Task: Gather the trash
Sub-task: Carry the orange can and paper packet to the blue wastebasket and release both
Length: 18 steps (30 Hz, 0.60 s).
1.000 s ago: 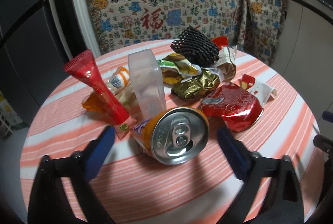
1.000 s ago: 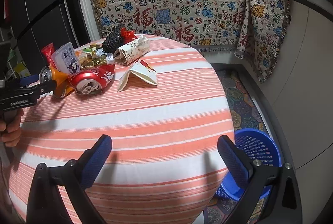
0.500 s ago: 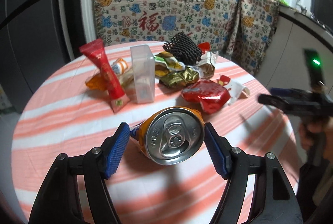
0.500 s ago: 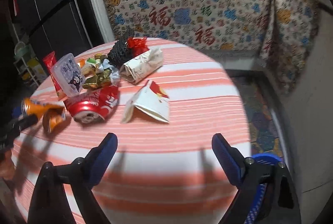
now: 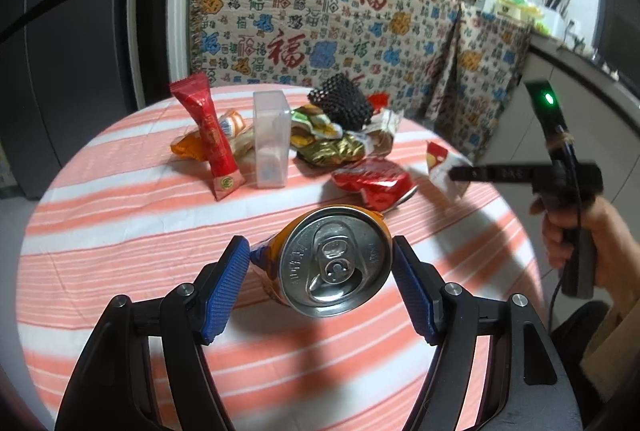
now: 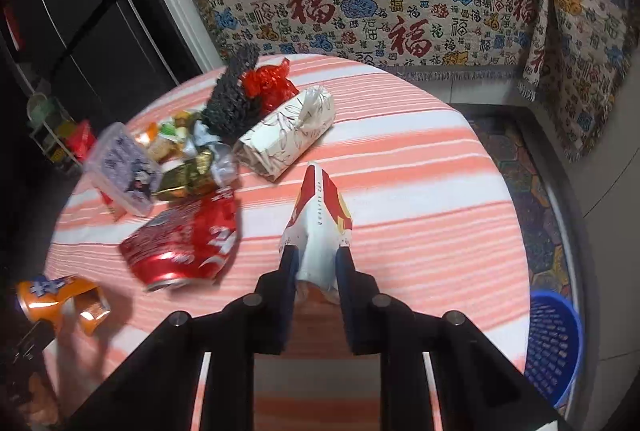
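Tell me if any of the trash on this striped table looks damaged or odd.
Yes. The red can lies on its side, crushed and dented. The orange can between the left gripper's fingers looks torn along its side. The tall red wrapper leans tilted against the pile.

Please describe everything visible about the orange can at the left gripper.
The orange can looks like dented metal, with blue print on its side. Its silver top, tab opening punched, faces the camera. It is tilted, between the blue pads of the left gripper, above the striped tablecloth, apart from the other trash.

two drink cans (image 6: 184, 235), one clear plastic box (image 5: 271, 139), one blue basket (image 6: 554, 347)
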Available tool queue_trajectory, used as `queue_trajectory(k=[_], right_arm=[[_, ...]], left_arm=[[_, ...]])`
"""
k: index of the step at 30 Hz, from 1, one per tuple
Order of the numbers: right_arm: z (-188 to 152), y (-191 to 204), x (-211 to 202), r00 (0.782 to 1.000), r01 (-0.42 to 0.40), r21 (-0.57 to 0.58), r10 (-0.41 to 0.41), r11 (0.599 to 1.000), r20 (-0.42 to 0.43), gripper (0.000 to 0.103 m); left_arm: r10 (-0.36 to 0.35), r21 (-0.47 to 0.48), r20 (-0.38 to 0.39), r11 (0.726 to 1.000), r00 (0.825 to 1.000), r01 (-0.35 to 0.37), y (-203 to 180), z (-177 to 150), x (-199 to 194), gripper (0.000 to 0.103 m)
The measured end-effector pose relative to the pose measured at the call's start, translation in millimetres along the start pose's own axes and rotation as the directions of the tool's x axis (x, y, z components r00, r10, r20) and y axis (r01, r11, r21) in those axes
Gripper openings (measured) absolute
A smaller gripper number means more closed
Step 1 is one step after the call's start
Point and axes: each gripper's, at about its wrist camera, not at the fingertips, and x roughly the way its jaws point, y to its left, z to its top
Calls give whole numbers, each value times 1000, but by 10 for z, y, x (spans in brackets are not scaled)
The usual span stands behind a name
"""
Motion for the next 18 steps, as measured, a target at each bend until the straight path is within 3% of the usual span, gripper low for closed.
queue_trajectory(k=[8, 18], right_arm=[[-374, -51, -522, 999, -16, -46, 18, 999, 47, 20], [-607, -690, -948, 994, 25, 50, -30, 998, 107, 20]], left_arm=[[-66, -1, 5, 998, 998, 66, -243, 87, -129, 72], [-167, 75, -57, 983, 984, 171, -1195, 285, 158, 72]])
